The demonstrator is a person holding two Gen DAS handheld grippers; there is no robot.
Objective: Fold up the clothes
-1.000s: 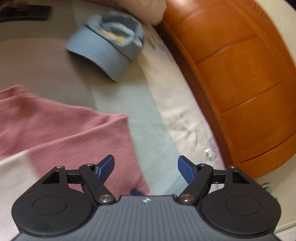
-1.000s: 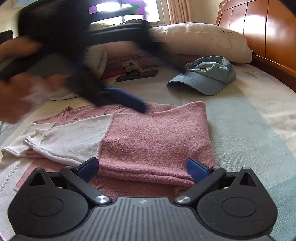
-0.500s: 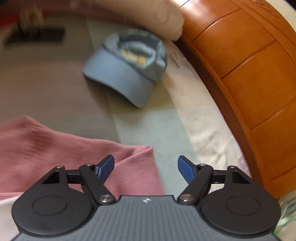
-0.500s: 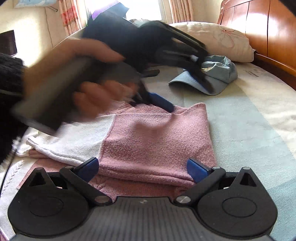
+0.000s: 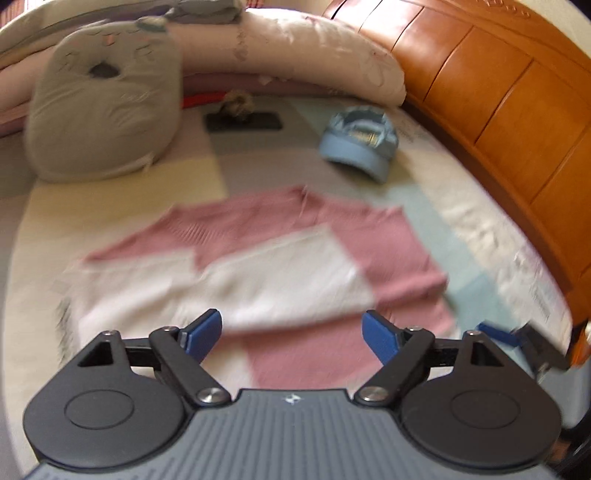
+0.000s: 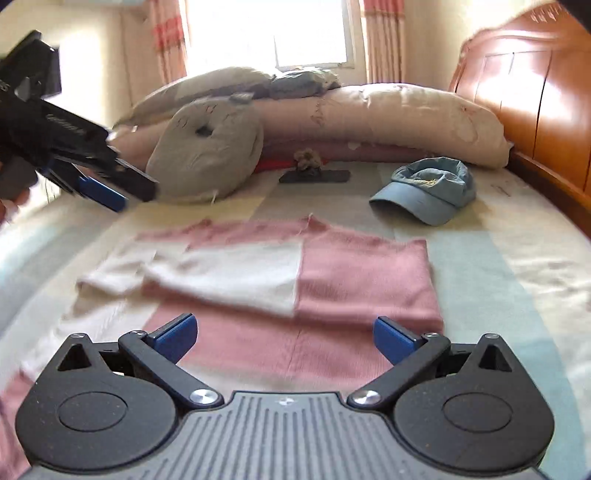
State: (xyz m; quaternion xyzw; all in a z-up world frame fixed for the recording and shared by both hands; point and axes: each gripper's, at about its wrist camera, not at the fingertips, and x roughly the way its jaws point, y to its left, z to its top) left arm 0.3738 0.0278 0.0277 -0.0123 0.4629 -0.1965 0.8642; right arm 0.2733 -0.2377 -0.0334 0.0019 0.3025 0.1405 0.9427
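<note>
Item: pink-and-white sweater (image 6: 295,284), partly folded, lying flat on the bed (image 6: 509,280). A white sleeve section crosses the pink body from the left side; the pink right half ends in a straight edge toward the headboard side. Seen in both wrist views; blurred in the left one (image 5: 280,266).

Left claw (image 5: 291,332): spread wide, blue pads apart, nothing between them, raised above the near edge of the sweater. In the right wrist view it shows at the far left (image 6: 99,192), held in a person's hand, off the garment and above the bed's left side.

Right claw (image 6: 284,338): spread wide, empty, above the sweater's near pink hem. Its blue tip appears at the right edge of the left wrist view.

Other contents of the bed:
- Blue cap (image 6: 428,192), beyond the sweater to the right, apart from it, near the wooden headboard (image 6: 535,103).
- Grey ring cushion (image 6: 207,151), leaning against long cream pillows (image 6: 388,114) at the far side.
- Dark flat object (image 6: 314,177) with a small brownish tuft on it, between cushion and cap; what it is cannot be told.

Background: window (image 6: 273,33) with pink curtains.
</note>
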